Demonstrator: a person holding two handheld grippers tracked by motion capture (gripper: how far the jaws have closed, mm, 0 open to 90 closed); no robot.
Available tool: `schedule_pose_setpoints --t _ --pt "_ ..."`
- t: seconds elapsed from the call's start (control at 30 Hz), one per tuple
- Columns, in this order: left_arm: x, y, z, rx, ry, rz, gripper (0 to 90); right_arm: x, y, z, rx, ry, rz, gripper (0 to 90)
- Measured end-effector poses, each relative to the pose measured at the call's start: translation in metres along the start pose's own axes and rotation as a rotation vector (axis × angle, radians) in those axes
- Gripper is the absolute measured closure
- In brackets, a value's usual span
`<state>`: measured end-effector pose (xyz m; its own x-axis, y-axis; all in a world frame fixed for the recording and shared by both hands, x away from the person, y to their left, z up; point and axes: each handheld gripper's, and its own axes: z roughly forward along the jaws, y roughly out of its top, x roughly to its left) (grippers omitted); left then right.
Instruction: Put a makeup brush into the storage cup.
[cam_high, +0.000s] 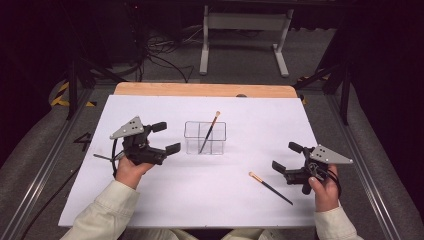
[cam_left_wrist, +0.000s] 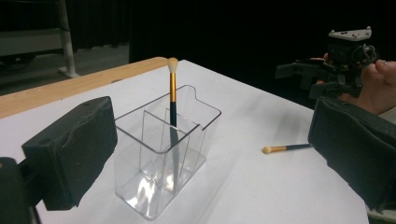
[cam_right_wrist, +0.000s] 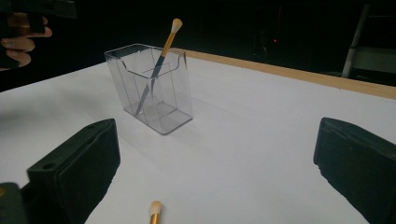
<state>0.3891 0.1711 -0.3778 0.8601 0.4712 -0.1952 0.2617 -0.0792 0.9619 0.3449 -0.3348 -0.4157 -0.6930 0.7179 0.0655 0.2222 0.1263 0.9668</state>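
Jaws of both grippers stand wide and empty. The right gripper (cam_high: 286, 161) sits near the tabletop's right edge, and its jaws face the loose brush (cam_high: 270, 188) lying flat just beside them toward the near edge. The brush's long axis runs diagonally, with the bristle end toward the table's middle and the handle end toward the near right corner. The left gripper (cam_high: 167, 137) is well apart from it, beside the clear organizer (cam_high: 205, 138). Count: two brushes, one loose and one brush in the organizer (cam_high: 209, 131) leaning upright; one organizer; two grippers.
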Motion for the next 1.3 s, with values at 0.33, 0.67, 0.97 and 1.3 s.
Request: schedule_pose_setpoints --t 0.33,0.67,0.97,1.3 --pt "-0.001 -0.01 -0.025 -0.012 0.016 -0.009 2.0 0.001 0.006 -0.002 0.01 -0.006 -0.012 1.1" --pt "-0.004 -0.016 -0.039 -0.013 0.035 -0.005 1.9 0.0 0.01 -0.006 -0.015 -0.011 0.0 0.9" --pt "-0.002 -0.025 -0.051 -0.021 0.05 -0.027 1.9 0.001 0.014 -0.007 0.03 0.002 -0.025 0.9" --pt "-0.003 -0.026 -0.054 -0.022 0.044 -0.039 1.9 0.003 0.022 -0.008 0.138 0.017 -0.082 1.2"
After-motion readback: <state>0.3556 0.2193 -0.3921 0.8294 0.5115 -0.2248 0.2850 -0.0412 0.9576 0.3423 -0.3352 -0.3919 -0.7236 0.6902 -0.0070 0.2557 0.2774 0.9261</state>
